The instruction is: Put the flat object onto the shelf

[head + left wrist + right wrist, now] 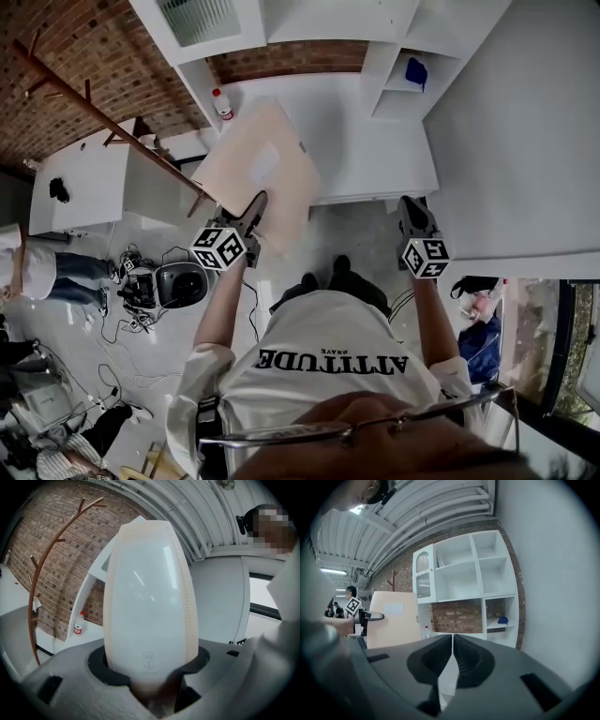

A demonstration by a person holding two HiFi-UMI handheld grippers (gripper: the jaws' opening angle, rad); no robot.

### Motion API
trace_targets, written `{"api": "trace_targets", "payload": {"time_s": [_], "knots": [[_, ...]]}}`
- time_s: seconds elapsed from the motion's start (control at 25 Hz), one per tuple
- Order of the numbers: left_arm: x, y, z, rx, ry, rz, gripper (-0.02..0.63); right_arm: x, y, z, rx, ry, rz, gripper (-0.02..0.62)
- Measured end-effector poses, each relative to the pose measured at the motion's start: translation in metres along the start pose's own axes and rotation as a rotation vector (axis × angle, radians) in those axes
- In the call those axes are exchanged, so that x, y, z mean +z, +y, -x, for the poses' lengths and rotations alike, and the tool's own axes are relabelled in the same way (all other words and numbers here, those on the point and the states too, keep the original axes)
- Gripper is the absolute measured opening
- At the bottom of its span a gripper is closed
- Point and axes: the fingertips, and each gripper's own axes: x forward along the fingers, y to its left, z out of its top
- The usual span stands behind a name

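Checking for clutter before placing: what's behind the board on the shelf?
A red-capped bottle stands on the shelf, just past the board's far edge. The board covers the left part of that shelf surface, so anything lying there cannot be seen.

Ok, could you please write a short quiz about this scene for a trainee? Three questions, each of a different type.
1. True or false: the left gripper holds the flat board, while the jaws of the right gripper are shut with nothing between them.
2. Which colour is the small object in a right-hand compartment of the shelf? A red, B blue, C green.
3. Fill in: the bottle standing at the left of the shelf has a ___ cap.

Key: 1 true; 2 B; 3 red.
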Motion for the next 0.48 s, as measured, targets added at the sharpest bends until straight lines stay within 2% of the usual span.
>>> {"api": "trace_targets", "payload": {"time_s": [0.48], "knots": [[0.013,0.002,-0.039,0.053,-0.025,0.001,0.267,0.022,-0.037,-0.057,0.071,-0.021,0.009,0.031]]}}
